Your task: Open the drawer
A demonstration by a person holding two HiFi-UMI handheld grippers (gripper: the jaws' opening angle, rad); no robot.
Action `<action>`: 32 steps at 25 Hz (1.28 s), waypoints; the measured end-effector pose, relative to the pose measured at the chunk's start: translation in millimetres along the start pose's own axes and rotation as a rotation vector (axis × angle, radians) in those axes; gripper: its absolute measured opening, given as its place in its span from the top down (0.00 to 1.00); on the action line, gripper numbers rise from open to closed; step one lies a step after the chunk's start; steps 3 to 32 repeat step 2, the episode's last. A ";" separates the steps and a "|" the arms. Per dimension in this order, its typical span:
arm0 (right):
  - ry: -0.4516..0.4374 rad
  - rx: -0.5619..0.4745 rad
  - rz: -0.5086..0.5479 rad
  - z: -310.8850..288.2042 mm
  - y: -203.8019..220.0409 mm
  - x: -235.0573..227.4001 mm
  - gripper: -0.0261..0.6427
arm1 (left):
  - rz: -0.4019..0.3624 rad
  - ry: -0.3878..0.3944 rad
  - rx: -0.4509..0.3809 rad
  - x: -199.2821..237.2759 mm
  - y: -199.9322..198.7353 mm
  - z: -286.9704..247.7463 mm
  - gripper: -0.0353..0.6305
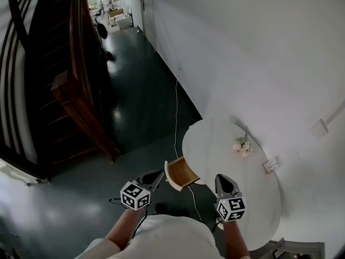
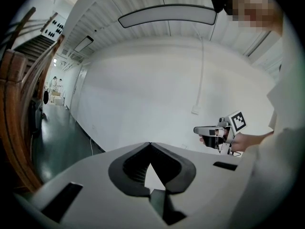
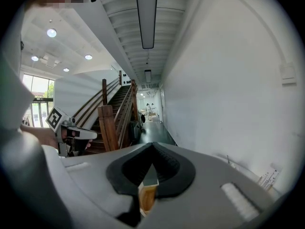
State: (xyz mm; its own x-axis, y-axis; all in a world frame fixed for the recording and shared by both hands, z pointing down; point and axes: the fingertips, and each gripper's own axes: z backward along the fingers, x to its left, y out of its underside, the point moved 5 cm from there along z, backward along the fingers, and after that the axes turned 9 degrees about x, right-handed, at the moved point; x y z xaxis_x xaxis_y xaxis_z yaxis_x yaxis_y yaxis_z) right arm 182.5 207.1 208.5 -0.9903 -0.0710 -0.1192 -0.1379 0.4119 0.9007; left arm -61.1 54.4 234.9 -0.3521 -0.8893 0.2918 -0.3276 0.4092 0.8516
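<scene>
Already the drawer [image 1: 181, 172] juts from the white counter [image 1: 259, 204] toward the left tongs [image 1: 157, 175] (pressed together, empty), which sit just beside its front, nearer than the right tongs [image 1: 225, 178], likewise closed on nothing

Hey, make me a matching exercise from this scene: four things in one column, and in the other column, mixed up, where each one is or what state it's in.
Things
1. drawer
2. flowers
3. staircase
4. left hand-held gripper

Places and states
A. jaws shut, nothing held
B. on top of the white table
C. dark wood, at the left of the head view
D. pulled out of the table, pale wood inside showing

Pairs: 1-D, 2-B, 3-C, 4-A
</scene>
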 end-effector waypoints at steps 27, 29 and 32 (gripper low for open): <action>0.005 -0.003 -0.004 -0.9 0.3 -1.7 0.94 | 0.000 0.003 -0.001 0.1 -0.7 -1.9 0.94; 0.005 -0.003 -0.004 -0.9 0.3 -1.7 0.94 | 0.000 0.003 -0.001 0.1 -0.7 -1.9 0.94; 0.005 -0.003 -0.004 -0.9 0.3 -1.7 0.94 | 0.000 0.003 -0.001 0.1 -0.7 -1.9 0.94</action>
